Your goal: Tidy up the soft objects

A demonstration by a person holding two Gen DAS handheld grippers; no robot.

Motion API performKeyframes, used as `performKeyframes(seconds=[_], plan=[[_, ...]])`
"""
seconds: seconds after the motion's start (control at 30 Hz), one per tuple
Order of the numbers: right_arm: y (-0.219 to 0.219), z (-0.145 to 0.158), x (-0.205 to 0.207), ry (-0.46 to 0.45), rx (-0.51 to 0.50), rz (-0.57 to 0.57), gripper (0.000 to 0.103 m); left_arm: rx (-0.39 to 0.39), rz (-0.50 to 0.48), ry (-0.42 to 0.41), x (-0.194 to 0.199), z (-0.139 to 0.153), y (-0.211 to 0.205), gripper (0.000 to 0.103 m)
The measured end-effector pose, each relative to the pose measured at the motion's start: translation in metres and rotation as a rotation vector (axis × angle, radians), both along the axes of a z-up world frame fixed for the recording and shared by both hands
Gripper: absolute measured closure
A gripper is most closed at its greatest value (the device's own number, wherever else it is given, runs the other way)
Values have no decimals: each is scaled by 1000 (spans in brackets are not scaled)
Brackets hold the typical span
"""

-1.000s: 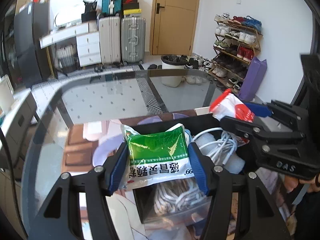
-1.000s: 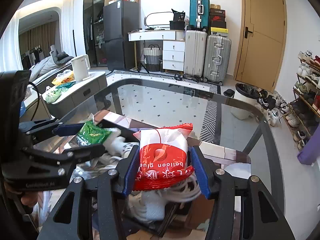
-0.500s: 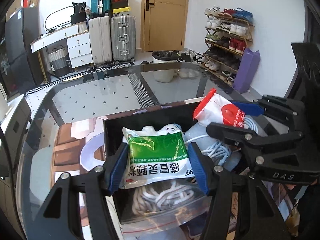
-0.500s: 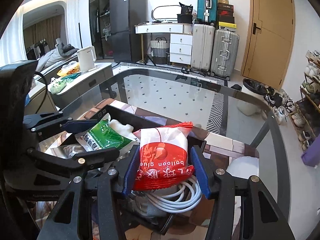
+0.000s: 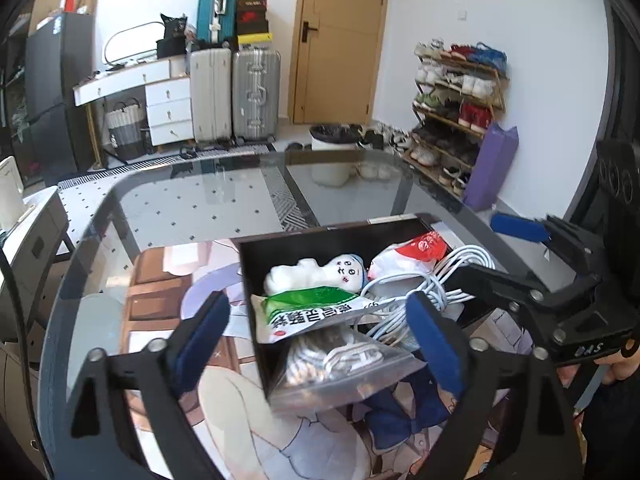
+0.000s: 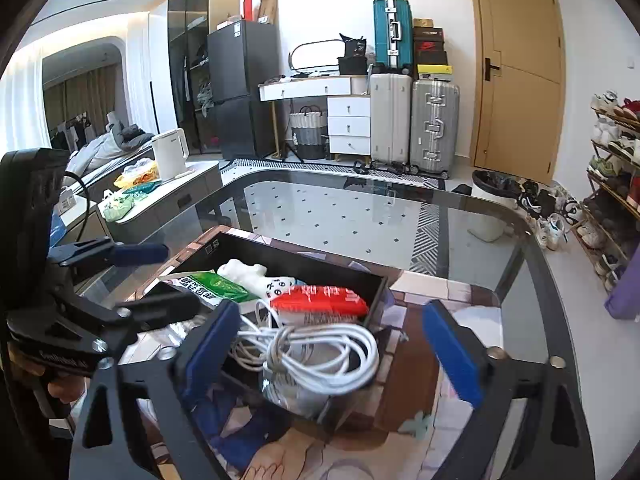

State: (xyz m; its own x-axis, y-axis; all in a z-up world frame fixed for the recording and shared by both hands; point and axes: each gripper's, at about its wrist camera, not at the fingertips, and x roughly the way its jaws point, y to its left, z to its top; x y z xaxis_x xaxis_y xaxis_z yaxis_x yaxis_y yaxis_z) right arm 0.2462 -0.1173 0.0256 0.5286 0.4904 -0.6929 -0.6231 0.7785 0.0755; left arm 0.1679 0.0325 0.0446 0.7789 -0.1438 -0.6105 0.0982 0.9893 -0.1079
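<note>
— So, left gripper (image 5: 316, 332)?
— Jaws spread wide, grasping nothing; same for right gripper (image 6: 332, 344).
— And green packet (image 5: 312, 310), red packet (image 6: 320, 298)?
— Lying inside black box (image 6: 296, 250), at twelve o'clock.

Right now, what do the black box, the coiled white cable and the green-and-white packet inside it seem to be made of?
The black box looks like thin rigid plastic or card with a matte finish: flat walls, no glare. The coiled white cable seems rubbery plastic sheathing, smooth with soft highlights. The green-and-white packet looks like glossy printed plastic film, creased and shiny.
</note>
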Motion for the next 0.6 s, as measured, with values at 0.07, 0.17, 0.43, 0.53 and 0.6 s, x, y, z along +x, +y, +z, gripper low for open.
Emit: performKeyframes(seconds=[0.07,0.17,0.43,0.53,0.6], plan=[[-4,2,-9,-11,4,0,3,2,32,-15,-7,0,3,0],[-12,6,-22,-39,20,8,1,3,66,-23,-14,-4,5,0],[-19,5,-53,-83,44,27,1,-2,81,-89,-41,-11,2,0],[-21,3,-61,-91,64,33,1,-21,89,-82,-41,-16,2,0],[-23,0,-62,-92,70,33,1,-22,98,-82,-41,-19,3,0]])
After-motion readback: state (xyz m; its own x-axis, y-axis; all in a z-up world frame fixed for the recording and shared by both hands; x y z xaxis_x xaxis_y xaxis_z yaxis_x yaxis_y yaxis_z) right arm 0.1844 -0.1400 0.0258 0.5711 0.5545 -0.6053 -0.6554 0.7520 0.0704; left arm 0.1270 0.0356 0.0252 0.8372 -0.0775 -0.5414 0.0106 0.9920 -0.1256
